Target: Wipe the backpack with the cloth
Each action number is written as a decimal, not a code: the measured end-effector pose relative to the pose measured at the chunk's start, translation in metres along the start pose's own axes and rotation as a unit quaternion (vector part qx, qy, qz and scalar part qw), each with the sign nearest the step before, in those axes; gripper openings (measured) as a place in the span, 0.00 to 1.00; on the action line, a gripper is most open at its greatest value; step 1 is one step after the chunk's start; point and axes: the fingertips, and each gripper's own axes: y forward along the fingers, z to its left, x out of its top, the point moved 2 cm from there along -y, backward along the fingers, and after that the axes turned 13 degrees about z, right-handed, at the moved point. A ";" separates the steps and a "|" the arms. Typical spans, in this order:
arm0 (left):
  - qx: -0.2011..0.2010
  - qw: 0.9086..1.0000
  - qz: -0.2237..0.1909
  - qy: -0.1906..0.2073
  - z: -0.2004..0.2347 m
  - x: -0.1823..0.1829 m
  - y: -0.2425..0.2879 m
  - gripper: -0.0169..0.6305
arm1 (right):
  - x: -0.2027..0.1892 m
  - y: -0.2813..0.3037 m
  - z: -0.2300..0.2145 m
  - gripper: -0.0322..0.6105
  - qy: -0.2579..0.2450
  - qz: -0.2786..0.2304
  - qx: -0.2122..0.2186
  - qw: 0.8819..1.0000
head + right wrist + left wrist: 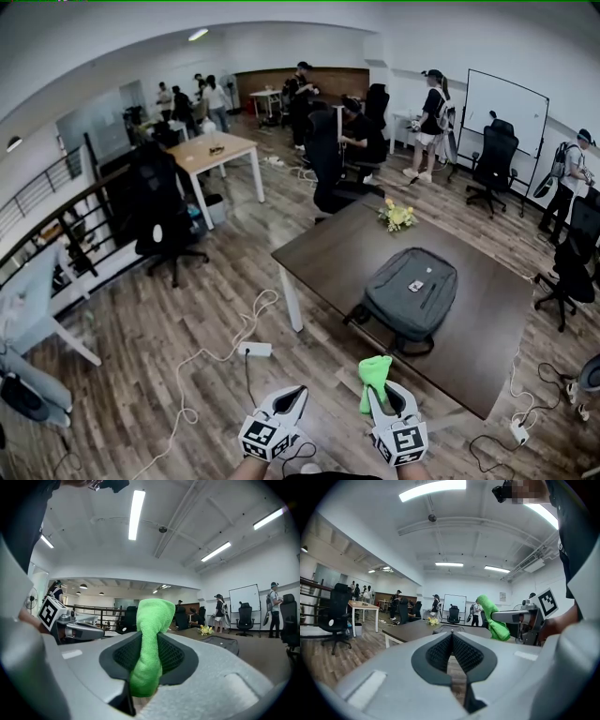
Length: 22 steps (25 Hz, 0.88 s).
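The backpack point(410, 291) lay ahead, nearer the right gripper point(389, 401) clamping the cloth point(373, 380) than the closed, empty left gripper point(289, 401).

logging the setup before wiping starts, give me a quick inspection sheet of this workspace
Surface: dark brown rectangular table, mostly bare.
Job's things: grey fabric backpack lying flat on the table; bright green cloth off the table, not touching the backpack.
Clutter: small yellow flower bunch near the table's far edge.
Grippers: left gripper jaws together, empty; right gripper jaws shut on the cloth; both short of the table's near edge.
Cables: white power strip and white cable on the floor.
Surroundings: wood-plank floor, black office chairs, people standing, whiteboard.
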 end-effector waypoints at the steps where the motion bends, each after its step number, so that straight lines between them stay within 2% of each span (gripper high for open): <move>1: -0.003 1.000 0.001 0.003 0.006 0.000 0.000 0.06 | 0.001 0.003 -0.001 0.20 0.007 -0.001 -0.008 1.000; 8: -0.016 1.000 0.004 -0.008 0.041 0.002 0.009 0.06 | 0.003 0.031 -0.002 0.20 0.025 0.007 -0.036 0.999; 11: -0.023 0.999 0.006 -0.025 0.053 0.005 0.022 0.06 | 0.008 0.046 -0.005 0.20 0.029 0.008 -0.028 0.999; 17: -0.016 1.000 0.015 -0.022 0.079 0.017 0.050 0.06 | 0.018 0.085 -0.031 0.20 0.028 0.007 -0.024 0.999; 22: -0.002 0.999 0.028 -0.028 0.107 0.030 0.089 0.06 | 0.036 0.128 -0.064 0.20 0.026 0.006 -0.001 1.000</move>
